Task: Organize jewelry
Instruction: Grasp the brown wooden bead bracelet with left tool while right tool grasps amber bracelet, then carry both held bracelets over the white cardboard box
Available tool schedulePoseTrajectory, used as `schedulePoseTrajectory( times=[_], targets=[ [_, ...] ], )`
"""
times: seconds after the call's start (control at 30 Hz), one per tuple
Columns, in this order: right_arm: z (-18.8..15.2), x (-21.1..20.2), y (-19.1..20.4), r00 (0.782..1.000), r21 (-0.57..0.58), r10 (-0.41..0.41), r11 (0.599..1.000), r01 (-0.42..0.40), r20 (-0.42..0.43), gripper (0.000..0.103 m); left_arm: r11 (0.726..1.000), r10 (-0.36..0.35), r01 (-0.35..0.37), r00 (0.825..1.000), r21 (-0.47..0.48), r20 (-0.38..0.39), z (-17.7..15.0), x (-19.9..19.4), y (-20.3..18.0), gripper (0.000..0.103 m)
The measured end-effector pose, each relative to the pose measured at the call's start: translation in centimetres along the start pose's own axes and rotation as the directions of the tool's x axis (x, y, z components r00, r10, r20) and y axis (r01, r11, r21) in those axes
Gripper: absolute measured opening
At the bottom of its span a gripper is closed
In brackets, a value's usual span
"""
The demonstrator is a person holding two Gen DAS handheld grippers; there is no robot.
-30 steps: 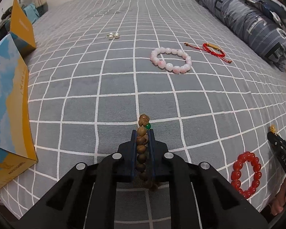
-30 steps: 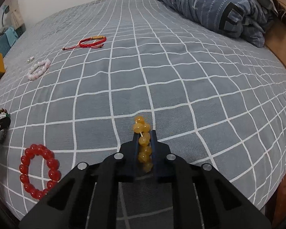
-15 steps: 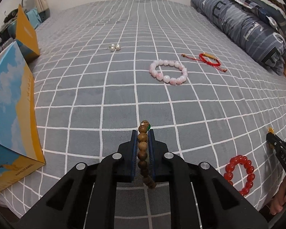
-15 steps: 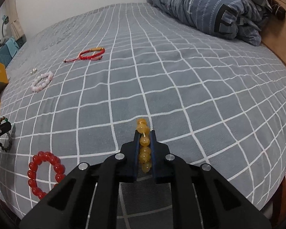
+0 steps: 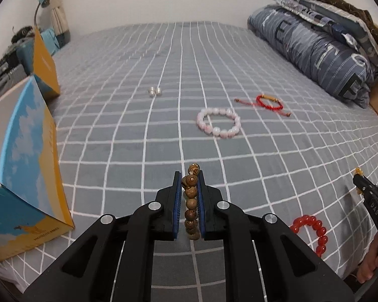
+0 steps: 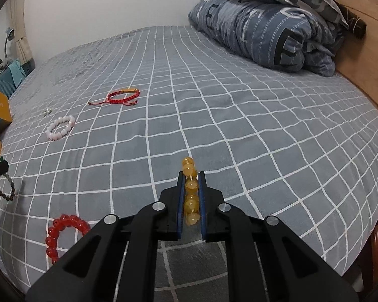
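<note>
My left gripper (image 5: pixel 190 176) is shut on a brown wooden bead bracelet (image 5: pixel 191 201) and holds it above the grey checked bed. My right gripper (image 6: pixel 191 175) is shut on a yellow amber bead bracelet (image 6: pixel 191 193), also above the bed. On the bed lie a red bead bracelet (image 5: pixel 311 231), a pink bead bracelet (image 5: pixel 218 122), a red cord bracelet (image 5: pixel 268 102) and a pair of pearl earrings (image 5: pixel 154 91). The red bead bracelet (image 6: pixel 63 234), pink bracelet (image 6: pixel 61 127) and cord bracelet (image 6: pixel 122 97) also show in the right wrist view. The left gripper and its brown bracelet (image 6: pixel 5 188) show at that view's left edge.
An open blue and yellow box (image 5: pixel 27 166) stands at the bed's left edge, its lid (image 5: pixel 45 63) behind it. A folded blue quilt (image 6: pixel 264 30) lies at the head of the bed by a wooden headboard (image 6: pixel 365 40). The right gripper (image 5: pixel 370 201) shows at the left view's right edge.
Both grippers have risen and tilted up, still shut on their bracelets, so more of the bed, wall and quilt is in view.
</note>
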State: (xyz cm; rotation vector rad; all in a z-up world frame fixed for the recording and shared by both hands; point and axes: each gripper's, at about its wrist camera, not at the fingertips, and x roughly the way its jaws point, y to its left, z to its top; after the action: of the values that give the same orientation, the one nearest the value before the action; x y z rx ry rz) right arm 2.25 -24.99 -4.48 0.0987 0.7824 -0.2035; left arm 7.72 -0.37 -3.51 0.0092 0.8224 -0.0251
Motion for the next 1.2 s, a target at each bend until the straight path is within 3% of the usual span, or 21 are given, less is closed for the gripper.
schedulePoseTrajectory(
  times=[0.27, 0.73, 0.83, 1.2],
  targets=[
    [0.4, -1.0, 0.0, 0.998, 0.003, 0.000, 1.000, 0.000, 0.061, 0.009, 1.000, -0.020, 0.019, 0.994, 0.001, 0.110, 0.5, -2.0, -0.3, 0.011],
    [1.8, -1.3, -1.2, 0.999, 0.026, 0.040, 0.999, -0.040, -0.002, 0.009, 1.000, -0.002, 0.003, 0.997, -0.010, 0.083, 1.9, -3.4, 0.0, 0.011],
    [2.4, -1.5, -0.5, 0.999, 0.015, 0.049, 0.999, -0.049, -0.011, 0.009, 0.999, -0.025, 0.027, 0.997, -0.024, 0.076, 2.1, -4.2, 0.2, 0.011],
    [5.4, -4.0, 4.6, 0.996, -0.080, 0.081, 0.994, -0.079, 0.028, 0.009, 0.999, 0.009, -0.005, 0.996, -0.043, 0.094, 3.4, -7.6, 3.1, 0.011]
  ],
)
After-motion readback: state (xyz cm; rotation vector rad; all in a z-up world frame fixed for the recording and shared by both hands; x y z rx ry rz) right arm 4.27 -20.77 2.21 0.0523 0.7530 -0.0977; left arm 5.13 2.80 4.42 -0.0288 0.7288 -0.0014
